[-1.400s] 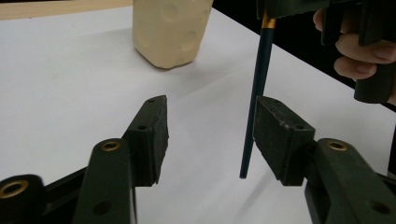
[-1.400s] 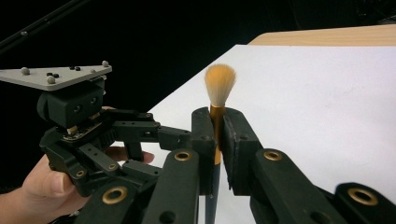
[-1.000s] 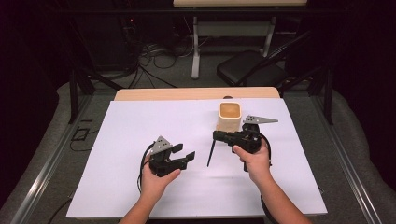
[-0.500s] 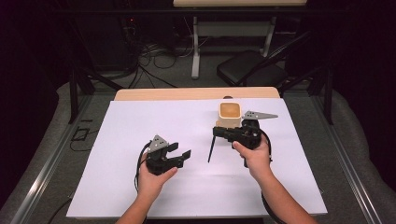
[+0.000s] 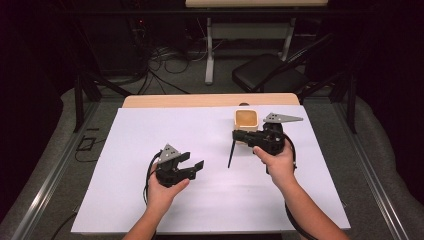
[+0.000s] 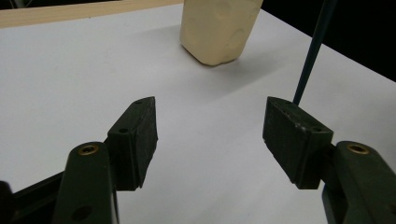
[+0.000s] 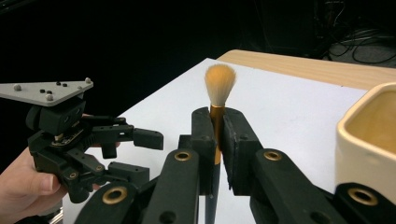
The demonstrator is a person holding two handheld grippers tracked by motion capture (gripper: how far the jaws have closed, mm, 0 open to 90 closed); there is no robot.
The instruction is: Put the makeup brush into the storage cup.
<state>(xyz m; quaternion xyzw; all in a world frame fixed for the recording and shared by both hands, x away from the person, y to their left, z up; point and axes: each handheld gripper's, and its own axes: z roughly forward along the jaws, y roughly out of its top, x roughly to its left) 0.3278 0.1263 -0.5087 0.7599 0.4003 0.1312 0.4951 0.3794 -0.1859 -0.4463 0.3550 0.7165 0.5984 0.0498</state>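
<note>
Two claws work over the white tabletop (image 5: 150,135), and little has changed between them over the last second. Nearest the person, the left claw (image 5: 192,164) sits where it was a second ago. Its jaws are spread wide with nothing between them, and the left gripper view shows only bare white sheet in the gap (image 6: 210,135).

Farther out, the right claw (image 5: 240,136) is clamped tight on a brush (image 5: 231,155). In the right gripper view the pads pinch the gold ferrule just below the pale bristle head (image 7: 219,84), and the dark handle runs out on the other side. That grip has not altered, but the hand has edged a little away from the person. The handle's free end, which slants down toward the sheet, now sits slightly farther up the tabletop than before. I cannot tell whether that tip touches the surface or hangs just above it.

Just beyond the right claw stands the cream square cup (image 5: 246,120), upright and open at the top, close to the tabletop's wooden far edge (image 5: 200,100). The brush is now near the cup but still outside it.

Judging by this small drift, the brush is being carried toward the cup. It would have to be lifted and swung over the rim to be stood inside. The idle left claw could steady the cup if it shifts.
</note>
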